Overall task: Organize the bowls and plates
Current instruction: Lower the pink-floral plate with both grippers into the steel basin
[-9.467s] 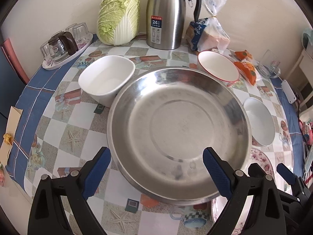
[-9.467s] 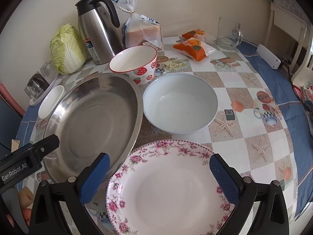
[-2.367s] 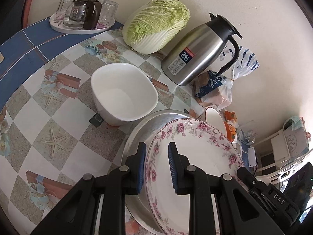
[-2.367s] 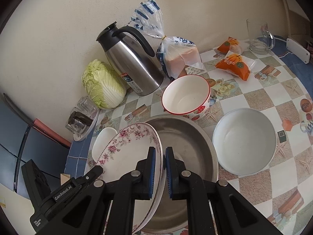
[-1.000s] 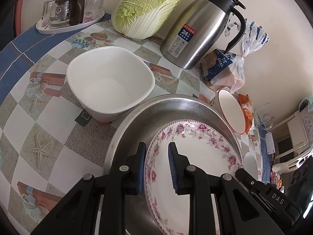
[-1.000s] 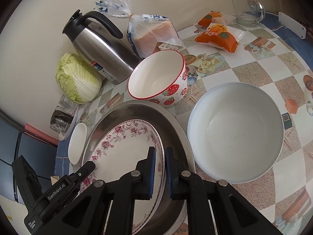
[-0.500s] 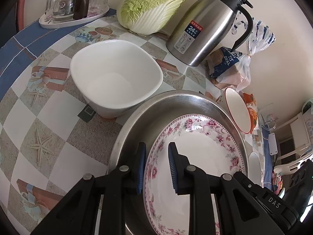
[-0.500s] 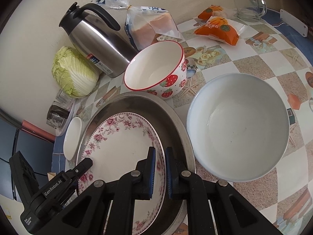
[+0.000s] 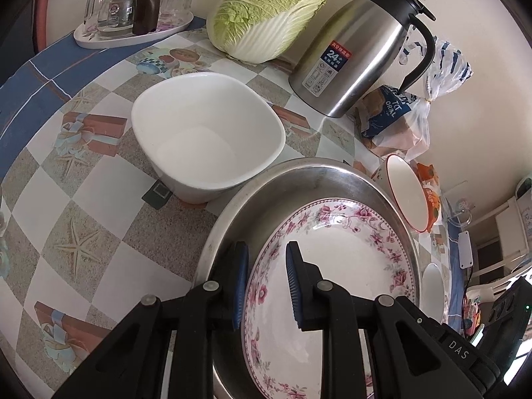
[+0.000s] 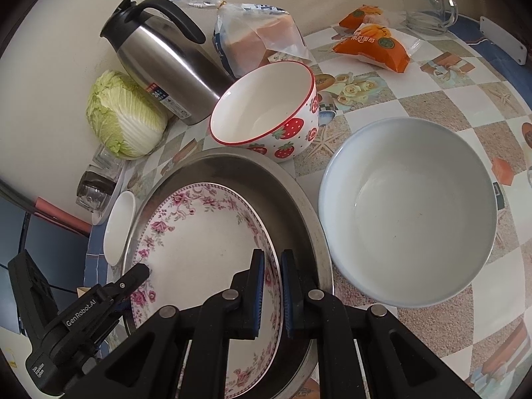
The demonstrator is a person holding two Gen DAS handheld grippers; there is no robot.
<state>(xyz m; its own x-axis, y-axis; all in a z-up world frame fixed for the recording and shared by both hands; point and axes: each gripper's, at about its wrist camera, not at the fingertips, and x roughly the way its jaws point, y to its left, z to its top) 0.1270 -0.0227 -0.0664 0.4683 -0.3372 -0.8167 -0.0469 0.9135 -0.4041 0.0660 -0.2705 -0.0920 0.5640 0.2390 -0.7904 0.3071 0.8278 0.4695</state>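
Both my jaws grip the pink-flowered white plate (image 10: 199, 242) inside the steel basin (image 10: 299, 206); three bowls remain unstacked.

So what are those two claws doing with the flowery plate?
A person is tidying dishes with a claw in each hand. The left claw and the right claw each pinch one edge of the flowery plate, which sits inside the big metal pan. The strawberry bowl, the pale round bowl and the white squarish bowl stand on the table around it.
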